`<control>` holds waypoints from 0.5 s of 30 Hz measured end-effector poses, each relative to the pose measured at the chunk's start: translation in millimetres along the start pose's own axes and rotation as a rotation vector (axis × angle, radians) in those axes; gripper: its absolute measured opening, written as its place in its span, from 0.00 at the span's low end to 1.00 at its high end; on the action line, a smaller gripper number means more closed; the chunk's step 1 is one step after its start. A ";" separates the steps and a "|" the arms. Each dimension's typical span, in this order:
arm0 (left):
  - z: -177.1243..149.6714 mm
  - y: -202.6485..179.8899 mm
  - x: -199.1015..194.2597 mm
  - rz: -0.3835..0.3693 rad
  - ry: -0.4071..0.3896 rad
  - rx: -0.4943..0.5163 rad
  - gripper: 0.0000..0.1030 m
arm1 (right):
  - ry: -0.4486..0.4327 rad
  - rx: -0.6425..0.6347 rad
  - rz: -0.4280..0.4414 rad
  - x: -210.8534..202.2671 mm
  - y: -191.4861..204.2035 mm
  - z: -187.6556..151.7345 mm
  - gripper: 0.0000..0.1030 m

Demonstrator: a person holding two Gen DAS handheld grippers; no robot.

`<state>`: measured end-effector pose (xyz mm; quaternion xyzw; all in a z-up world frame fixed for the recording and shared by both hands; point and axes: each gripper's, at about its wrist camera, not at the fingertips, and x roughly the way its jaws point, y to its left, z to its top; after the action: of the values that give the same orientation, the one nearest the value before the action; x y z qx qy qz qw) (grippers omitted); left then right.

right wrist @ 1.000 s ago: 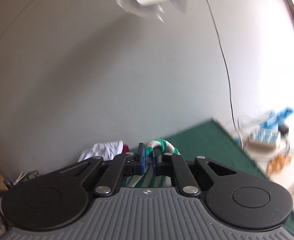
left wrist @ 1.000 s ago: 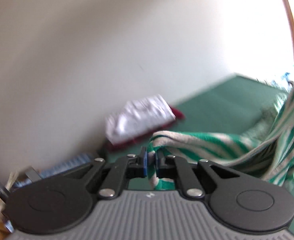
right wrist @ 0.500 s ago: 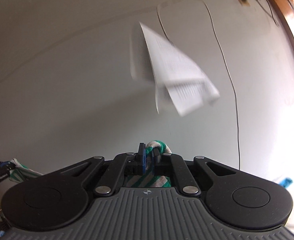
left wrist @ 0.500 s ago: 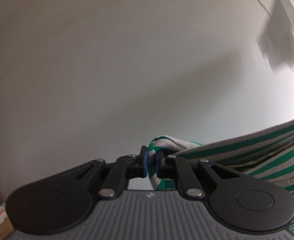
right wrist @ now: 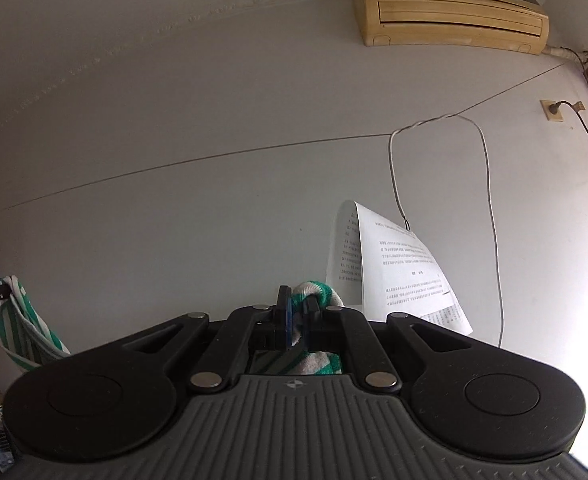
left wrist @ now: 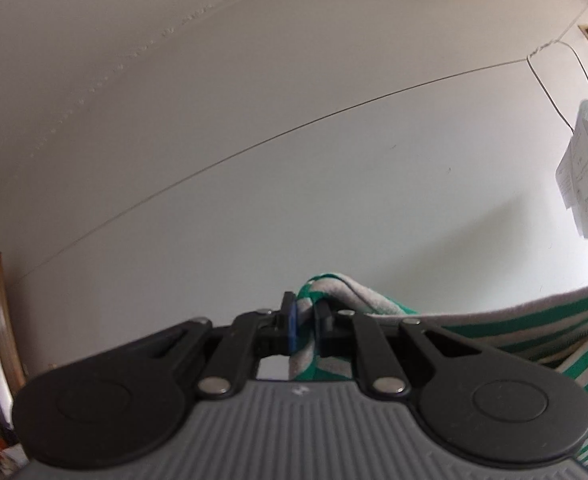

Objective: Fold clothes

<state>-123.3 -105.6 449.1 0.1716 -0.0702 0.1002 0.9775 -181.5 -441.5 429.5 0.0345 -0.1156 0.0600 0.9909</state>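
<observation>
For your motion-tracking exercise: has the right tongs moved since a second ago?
Yes. The right tongs, shut on the striped garment, tilted upward: the wall papers dropped from the view's top to just above its tips.

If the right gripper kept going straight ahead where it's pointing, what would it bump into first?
Probably the hanging paper, just right of the right gripper that pinches the striped cloth; otherwise the wall. Depth is unclear.

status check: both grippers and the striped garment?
Left gripper shut on striped garment. Right gripper shut on another edge. Garment held up toward the wall, spanning between them. Hanging paper ahead, not touching.
</observation>
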 end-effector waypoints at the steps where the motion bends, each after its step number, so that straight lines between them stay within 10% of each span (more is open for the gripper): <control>1: -5.0 -3.4 -1.2 0.009 0.014 0.011 0.12 | 0.003 -0.007 0.008 0.5 -1.6 -3.6 0.05; 15: -157.9 -101.1 158.6 -0.066 0.397 0.114 0.12 | 0.476 0.158 -0.114 164.5 -40.6 -171.0 0.05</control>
<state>69.1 -116.2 296.8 0.2056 0.1352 0.1039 0.9637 21.1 -449.4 299.6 0.1031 0.1281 0.0193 0.9862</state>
